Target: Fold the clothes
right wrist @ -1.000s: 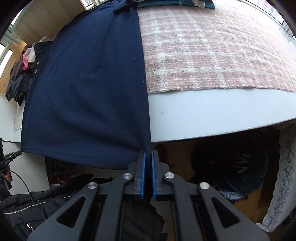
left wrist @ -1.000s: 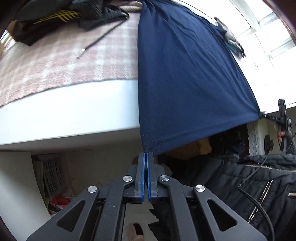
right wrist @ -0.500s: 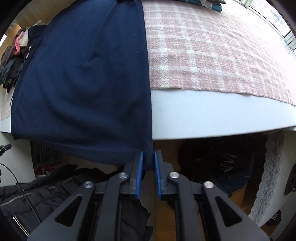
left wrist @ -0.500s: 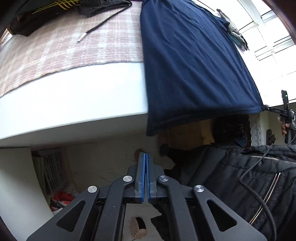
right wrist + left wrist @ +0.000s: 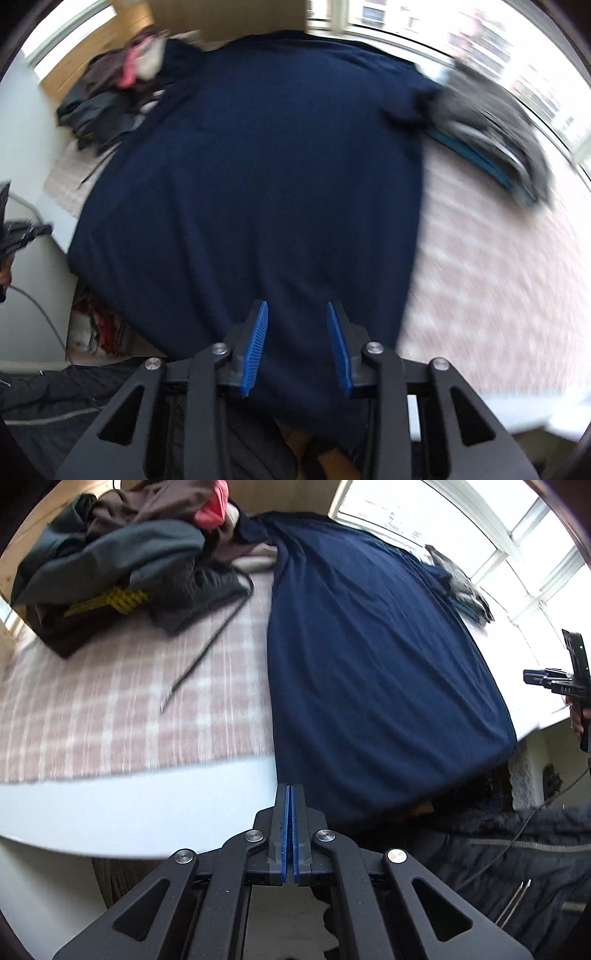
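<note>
Right wrist view: soft, limp shirt (image 5: 258, 192) is seen under opening, empty right hand-held gripper (image 5: 297, 347); hem corners at 6 o'clock are best gripped.

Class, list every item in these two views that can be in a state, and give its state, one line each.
Navy garment: spread flat, hem hanging over the bed edge.
Clothes pile: heaped, unfolded.
Left hand-held gripper: shut, empty.
Right hand-held gripper: jaws opening, gripping nothing.
</note>
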A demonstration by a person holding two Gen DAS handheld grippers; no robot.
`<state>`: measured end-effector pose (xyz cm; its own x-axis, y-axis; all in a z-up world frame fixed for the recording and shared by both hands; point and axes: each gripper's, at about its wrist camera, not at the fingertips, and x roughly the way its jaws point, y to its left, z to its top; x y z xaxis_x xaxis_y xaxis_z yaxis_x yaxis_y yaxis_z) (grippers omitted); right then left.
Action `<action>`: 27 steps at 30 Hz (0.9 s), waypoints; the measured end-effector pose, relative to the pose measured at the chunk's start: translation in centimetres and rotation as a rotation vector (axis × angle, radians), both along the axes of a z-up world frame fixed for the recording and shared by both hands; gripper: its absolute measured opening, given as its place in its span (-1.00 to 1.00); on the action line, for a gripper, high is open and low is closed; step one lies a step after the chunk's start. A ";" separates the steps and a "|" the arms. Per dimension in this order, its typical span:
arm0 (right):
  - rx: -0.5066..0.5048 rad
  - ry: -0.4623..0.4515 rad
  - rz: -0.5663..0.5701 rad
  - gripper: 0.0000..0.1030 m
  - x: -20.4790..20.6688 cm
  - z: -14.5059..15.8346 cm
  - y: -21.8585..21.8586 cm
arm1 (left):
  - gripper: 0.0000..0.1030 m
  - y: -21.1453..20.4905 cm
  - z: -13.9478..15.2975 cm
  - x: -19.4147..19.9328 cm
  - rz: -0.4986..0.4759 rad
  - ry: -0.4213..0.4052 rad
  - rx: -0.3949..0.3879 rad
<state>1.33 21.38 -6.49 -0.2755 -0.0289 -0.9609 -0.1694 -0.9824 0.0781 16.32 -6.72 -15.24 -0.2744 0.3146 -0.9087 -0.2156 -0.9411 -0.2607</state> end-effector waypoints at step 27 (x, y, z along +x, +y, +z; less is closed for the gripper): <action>-0.090 0.170 0.370 -0.35 -40.9 -2.3 3.1 | -0.37 1.7 1.1 -45.5 0.118 0.057 -0.381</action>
